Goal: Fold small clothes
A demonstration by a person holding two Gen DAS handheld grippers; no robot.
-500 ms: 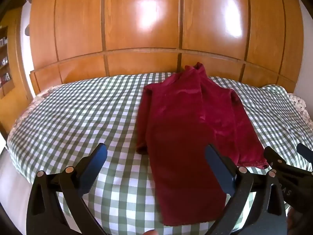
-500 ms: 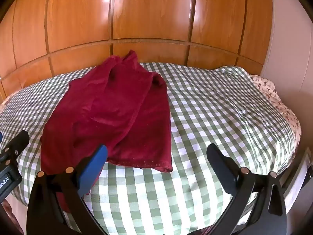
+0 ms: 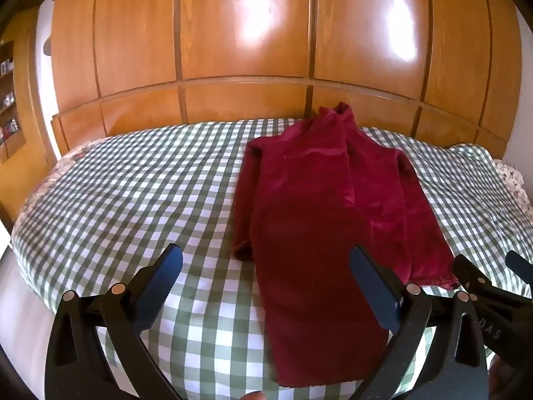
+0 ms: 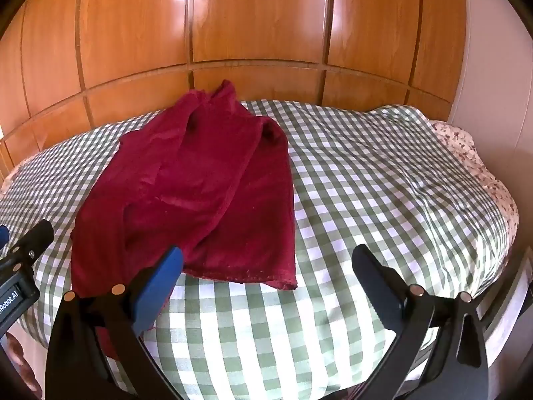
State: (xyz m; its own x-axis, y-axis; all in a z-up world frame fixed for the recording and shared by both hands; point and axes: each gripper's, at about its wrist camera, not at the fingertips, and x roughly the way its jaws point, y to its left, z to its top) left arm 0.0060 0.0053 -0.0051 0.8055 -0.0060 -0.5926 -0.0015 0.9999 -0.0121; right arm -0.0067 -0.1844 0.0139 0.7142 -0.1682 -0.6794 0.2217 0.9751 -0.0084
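Glossy orange-brown wooden wardrobe panels [image 3: 246, 33] back a bed under a green-and-white checked cover [image 3: 133, 193]. A dark red velvety garment [image 3: 319, 206] lies lengthwise mid-bed, partly folded. Judged soft, light, limp; best taken at the near hem corners. Left gripper [image 3: 266, 286] and right gripper [image 4: 266, 286] stand wide, empty.

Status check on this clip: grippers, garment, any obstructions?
Left gripper open, empty. Right gripper open, empty. Red garment partly folded on checked bedspread, ungripped. Nothing in the way.
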